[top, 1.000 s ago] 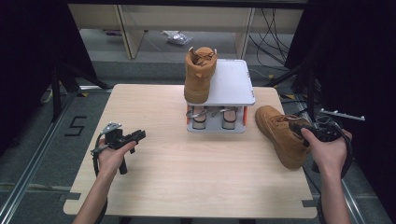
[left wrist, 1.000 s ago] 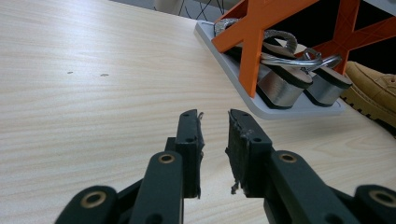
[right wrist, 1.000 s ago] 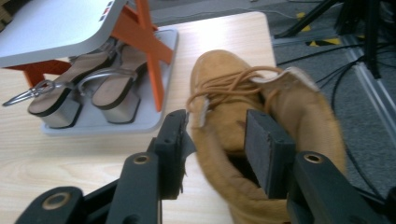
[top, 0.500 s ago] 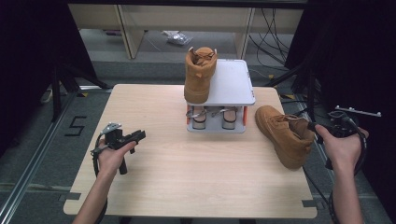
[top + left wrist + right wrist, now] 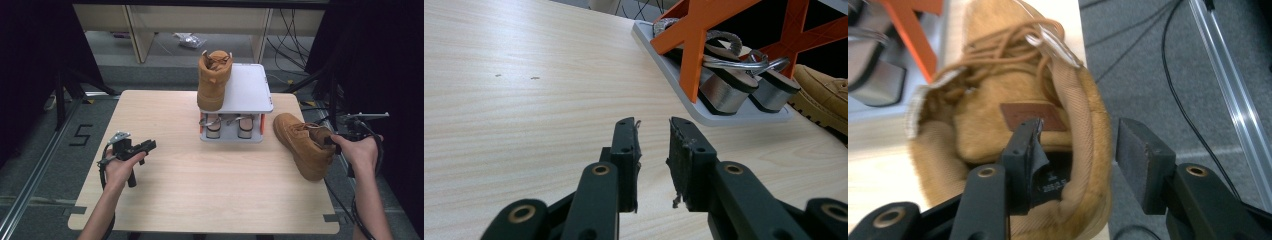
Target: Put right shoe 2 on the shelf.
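A tan boot (image 5: 300, 145) lies on its side at the table's right, its opening toward my right gripper (image 5: 330, 142). In the right gripper view that gripper (image 5: 1080, 127) straddles the boot's (image 5: 998, 95) collar rim, one jaw inside the opening and one outside with a gap. Its jaws have just been opening, and the pads do not press. A second tan boot (image 5: 214, 80) stands upright on the white rack (image 5: 247, 92). My left gripper (image 5: 150, 145) hovers low over the table's left, and its jaws (image 5: 654, 125) stand apart with nothing between them.
The rack stands on orange legs (image 5: 694, 45) over a grey base (image 5: 724, 117), where a pair of silver heeled sandals (image 5: 230, 127) sits. The wooden table (image 5: 200, 200) ends just right of the lying boot. Cables and shelving lie on the floor beyond.
My right hand has drawn back to the right toward the table's edge, and its jaws have widened around the boot's collar. The left gripper and both boots stay where they were.
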